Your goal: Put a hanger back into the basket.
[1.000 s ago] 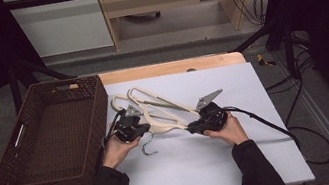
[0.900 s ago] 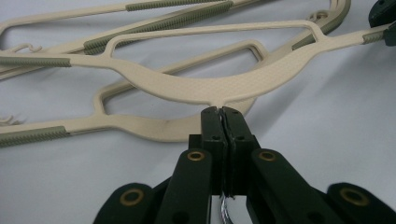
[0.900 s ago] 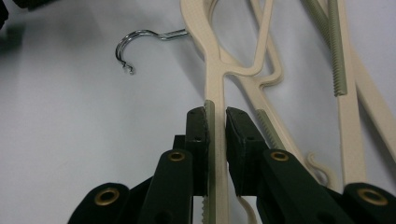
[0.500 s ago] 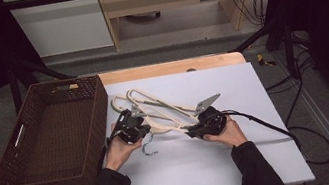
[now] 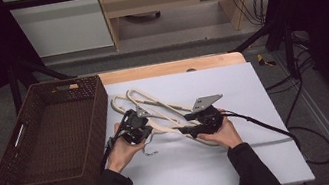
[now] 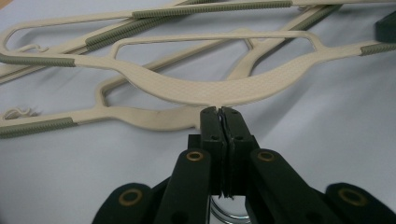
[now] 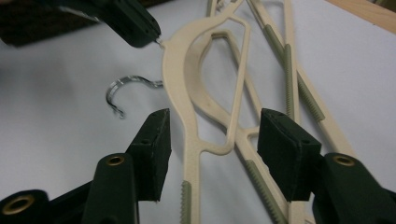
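A white sheet [image 5: 245, 160] covered the wooden table [image 5: 168, 68], with a brown wicker basket [image 5: 48, 137] at its left edge and a pale cabinet [image 5: 60, 24] on the floor beyond. The cream hangers [image 5: 155, 108] lay tangled mid-sheet. The left gripper [image 5: 134, 128] was clamped on the neck of the top hanger [image 6: 205, 88], just above its metal hook [image 7: 122, 91]. The right gripper [image 5: 197, 126], pinched a second before, had just been opening and now straddled the hanger arms without pressing them.
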{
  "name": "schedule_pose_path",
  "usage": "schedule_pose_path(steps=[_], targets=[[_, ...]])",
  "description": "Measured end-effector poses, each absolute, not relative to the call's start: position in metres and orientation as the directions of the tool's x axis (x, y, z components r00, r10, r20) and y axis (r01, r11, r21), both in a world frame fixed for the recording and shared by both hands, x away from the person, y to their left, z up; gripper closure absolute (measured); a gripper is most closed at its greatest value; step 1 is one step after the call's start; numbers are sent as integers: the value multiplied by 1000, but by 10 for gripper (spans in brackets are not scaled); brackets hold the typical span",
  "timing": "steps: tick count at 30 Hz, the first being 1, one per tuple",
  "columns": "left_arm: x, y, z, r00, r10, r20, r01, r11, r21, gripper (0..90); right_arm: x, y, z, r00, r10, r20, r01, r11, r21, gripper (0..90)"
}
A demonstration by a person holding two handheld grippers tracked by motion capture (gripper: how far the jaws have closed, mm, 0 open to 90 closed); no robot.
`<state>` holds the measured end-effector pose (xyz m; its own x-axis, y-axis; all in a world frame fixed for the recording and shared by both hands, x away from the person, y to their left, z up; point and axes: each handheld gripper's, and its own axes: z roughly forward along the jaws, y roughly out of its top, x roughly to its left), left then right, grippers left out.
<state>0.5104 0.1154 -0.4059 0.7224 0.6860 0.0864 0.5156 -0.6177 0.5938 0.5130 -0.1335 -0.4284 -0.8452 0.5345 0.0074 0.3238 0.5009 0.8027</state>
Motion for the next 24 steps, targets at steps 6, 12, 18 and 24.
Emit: schedule_pose_path(steps=[6, 12, 18, 24], targets=[[507, 112, -401, 723, 686, 82, 519, -618, 590, 885, 509, -102, -431, -867, 493, -72, 259, 569, 780, 405], [504, 113, -396, 727, 683, 69, 518, -611, 599, 885, 511, -79, -443, -863, 491, -115, 245, 607, 756, 494], [504, 111, -397, 734, 675, 66, 510, -613, 603, 885, 513, -74, -456, -853, 494, -165, 239, 653, 719, 561], [503, 111, -397, 735, 673, 80, 500, -618, 606, 882, 512, -73, -460, -872, 457, -175, 214, 678, 703, 752]])
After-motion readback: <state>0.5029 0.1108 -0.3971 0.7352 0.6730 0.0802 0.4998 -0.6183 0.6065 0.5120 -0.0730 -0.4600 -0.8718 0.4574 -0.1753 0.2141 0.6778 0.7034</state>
